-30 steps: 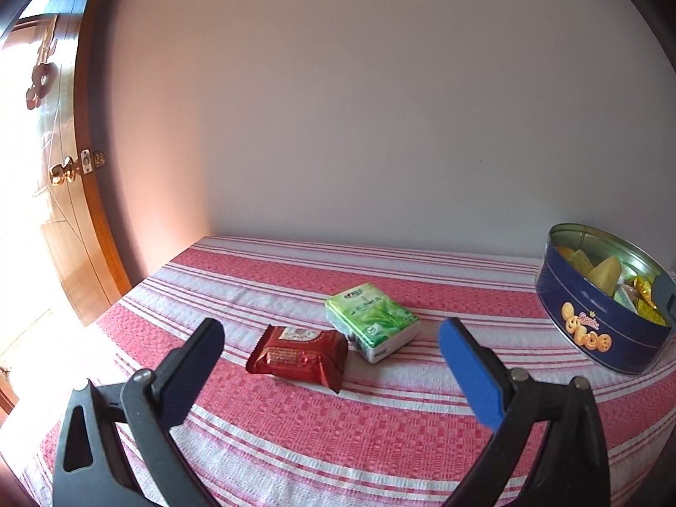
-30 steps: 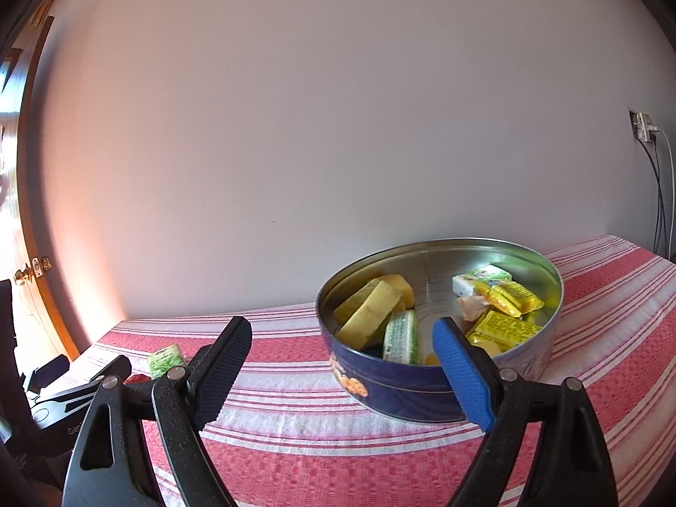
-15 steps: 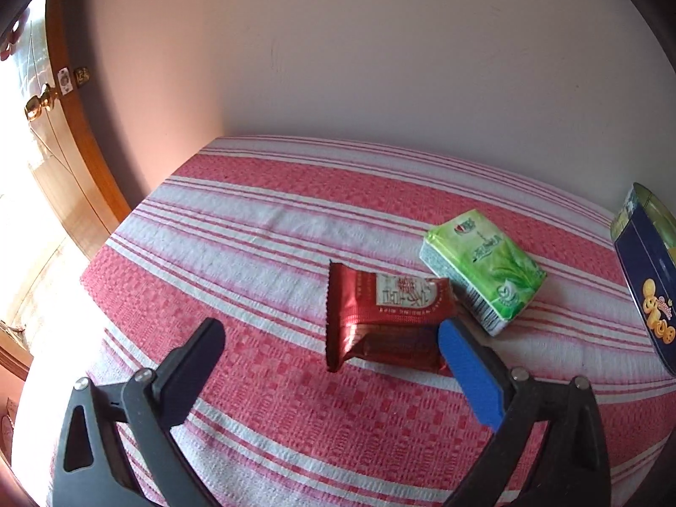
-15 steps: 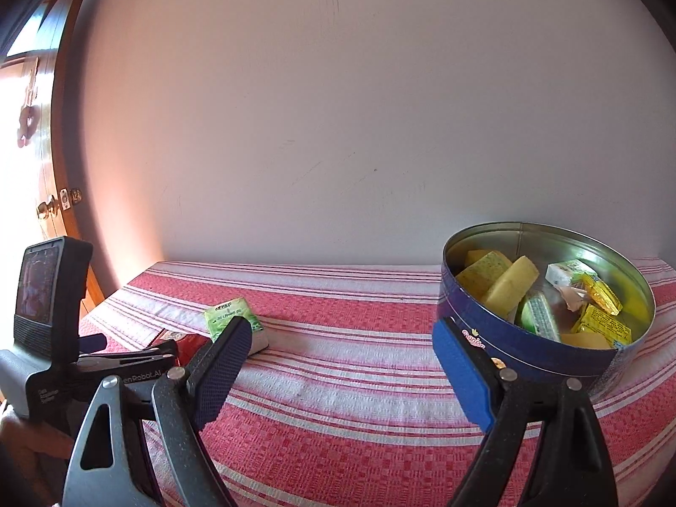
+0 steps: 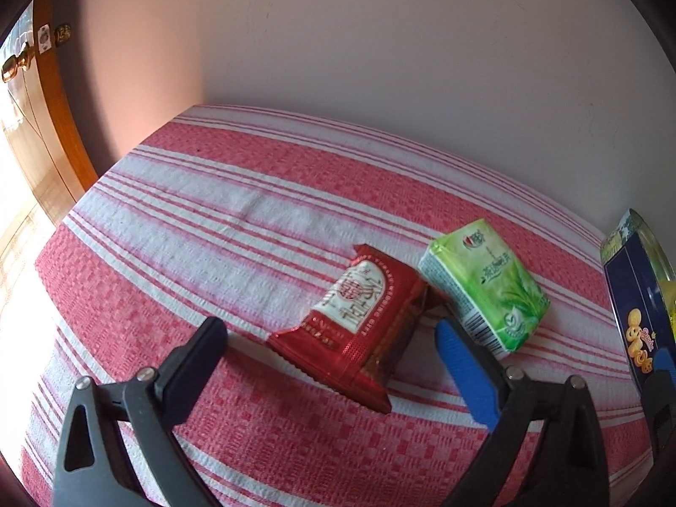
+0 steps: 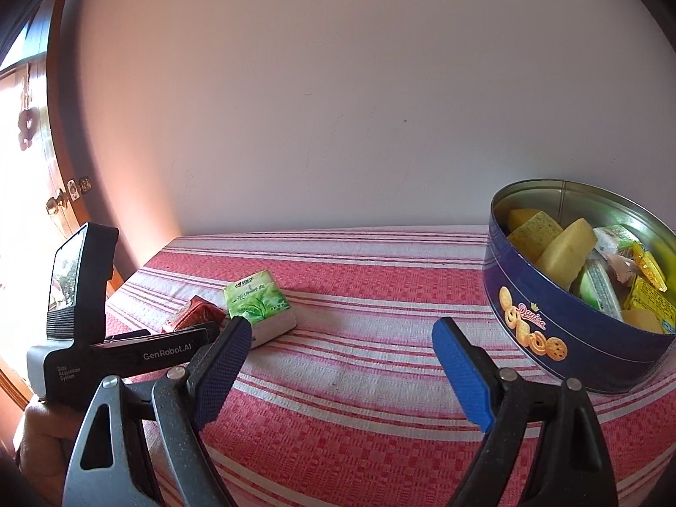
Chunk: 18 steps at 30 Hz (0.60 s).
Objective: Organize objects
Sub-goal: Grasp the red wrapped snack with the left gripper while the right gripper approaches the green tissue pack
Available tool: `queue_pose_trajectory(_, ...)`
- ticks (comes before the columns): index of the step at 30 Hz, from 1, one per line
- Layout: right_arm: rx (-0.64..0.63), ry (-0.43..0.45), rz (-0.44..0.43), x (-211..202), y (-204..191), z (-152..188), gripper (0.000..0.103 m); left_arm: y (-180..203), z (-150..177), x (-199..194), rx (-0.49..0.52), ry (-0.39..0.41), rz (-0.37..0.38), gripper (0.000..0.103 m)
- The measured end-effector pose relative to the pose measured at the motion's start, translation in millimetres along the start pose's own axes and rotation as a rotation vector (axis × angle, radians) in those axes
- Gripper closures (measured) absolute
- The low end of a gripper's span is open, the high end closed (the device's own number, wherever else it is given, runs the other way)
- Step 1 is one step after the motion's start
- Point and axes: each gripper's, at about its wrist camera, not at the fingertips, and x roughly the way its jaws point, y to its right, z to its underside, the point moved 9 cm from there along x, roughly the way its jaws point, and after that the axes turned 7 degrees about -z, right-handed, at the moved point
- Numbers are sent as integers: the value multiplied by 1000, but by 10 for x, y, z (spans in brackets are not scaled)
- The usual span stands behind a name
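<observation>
Jaws of left gripper (image 5: pixel 327 348) wide apart, nothing gripped, tilted downward astride red packet (image 5: pixel 359 325); right gripper (image 6: pixel 342 365) likewise agape, empty.

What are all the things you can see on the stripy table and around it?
red snack packet: one, red with a white label, lying flat on the cloth, between the left gripper's open fingers
green pack: one, green and white, right beside the red packet
cookie tin: one, dark blue, lid off, at the cloth's right side, full of yellow and green items
tablecloth: one, red and white stripes, covering the table
wall: one, pale, behind the table
door: one, brown wood with a brass knob, far left
left gripper: one, open, over the red packet
right gripper: one, open, empty, above bare cloth
</observation>
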Motion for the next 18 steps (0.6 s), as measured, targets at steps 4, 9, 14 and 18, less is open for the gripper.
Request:
queue_pose_trajectory(4, -2, -33, -24, 133, -36, 4, 14, -51, -58, 8, -16, 7, -20, 11)
queue_pose_trajectory(9, -27, -84, -54, 327, -145, 31, 14, -18, -105, -45, 0, 31, 5, 63)
queue_pose_trajectory(14, -73, -79, -46, 471, -266, -47, 14, -100, -118, -84, -34, 38, 36, 64)
queue_pose_trajectory(18, -118, -128, -52, 687, -404, -40, 14, -230, -177, -197, -49, 94, -17, 65)
